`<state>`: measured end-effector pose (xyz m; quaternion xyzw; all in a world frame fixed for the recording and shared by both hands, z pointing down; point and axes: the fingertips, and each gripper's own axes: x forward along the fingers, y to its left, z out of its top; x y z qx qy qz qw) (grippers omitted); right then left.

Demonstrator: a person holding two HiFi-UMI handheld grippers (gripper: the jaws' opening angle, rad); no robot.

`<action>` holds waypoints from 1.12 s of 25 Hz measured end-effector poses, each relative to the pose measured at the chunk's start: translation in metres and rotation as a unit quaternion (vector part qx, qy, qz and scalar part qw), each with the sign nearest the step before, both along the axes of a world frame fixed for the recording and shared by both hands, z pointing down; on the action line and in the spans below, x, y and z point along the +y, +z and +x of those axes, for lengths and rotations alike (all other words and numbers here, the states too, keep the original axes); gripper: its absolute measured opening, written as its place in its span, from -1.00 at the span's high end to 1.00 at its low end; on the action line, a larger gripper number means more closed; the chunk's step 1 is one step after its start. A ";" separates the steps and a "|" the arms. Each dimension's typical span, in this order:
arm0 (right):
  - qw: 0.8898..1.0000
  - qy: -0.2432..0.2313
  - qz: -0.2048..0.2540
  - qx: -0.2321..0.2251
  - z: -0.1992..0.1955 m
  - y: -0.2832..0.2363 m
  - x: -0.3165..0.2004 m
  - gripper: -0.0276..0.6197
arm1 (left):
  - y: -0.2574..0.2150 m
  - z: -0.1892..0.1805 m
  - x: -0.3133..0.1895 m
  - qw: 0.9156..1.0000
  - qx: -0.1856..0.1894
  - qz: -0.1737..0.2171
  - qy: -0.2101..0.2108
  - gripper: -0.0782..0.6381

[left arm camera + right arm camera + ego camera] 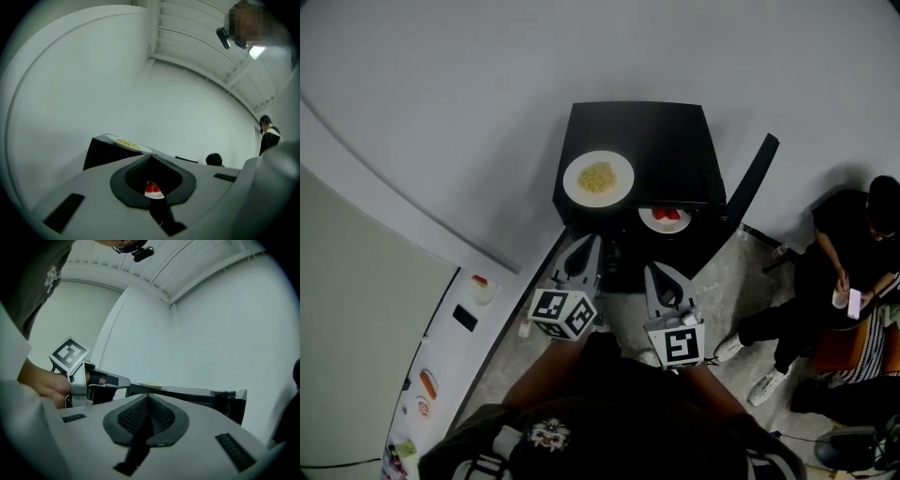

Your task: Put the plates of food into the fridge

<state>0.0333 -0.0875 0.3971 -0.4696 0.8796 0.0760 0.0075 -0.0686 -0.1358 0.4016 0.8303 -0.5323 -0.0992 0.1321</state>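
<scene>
A white plate of yellow food [598,178] sits on top of a small black fridge [675,141]. The fridge door [754,178] stands open to the right. A second white plate with red food [665,218] lies just inside the opening, half hidden under the top. My left gripper [581,247] and right gripper [660,276] hover side by side in front of the opening, both shut and empty. In the left gripper view the shut jaws [151,157] point at the fridge and the yellow plate [127,143]. The right gripper [148,399] sees the left gripper [123,380] beside it.
A person [839,272] sits on the floor at the right, legs stretched toward the fridge. A white unit [431,375] with small stickers stands at the left. A plain white wall rises behind the fridge.
</scene>
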 end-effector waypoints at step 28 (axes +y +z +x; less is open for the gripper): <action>1.000 0.015 -0.015 -0.007 0.031 0.006 -0.011 0.84 | -0.001 -0.023 -0.077 0.817 0.557 -0.146 0.025 0.31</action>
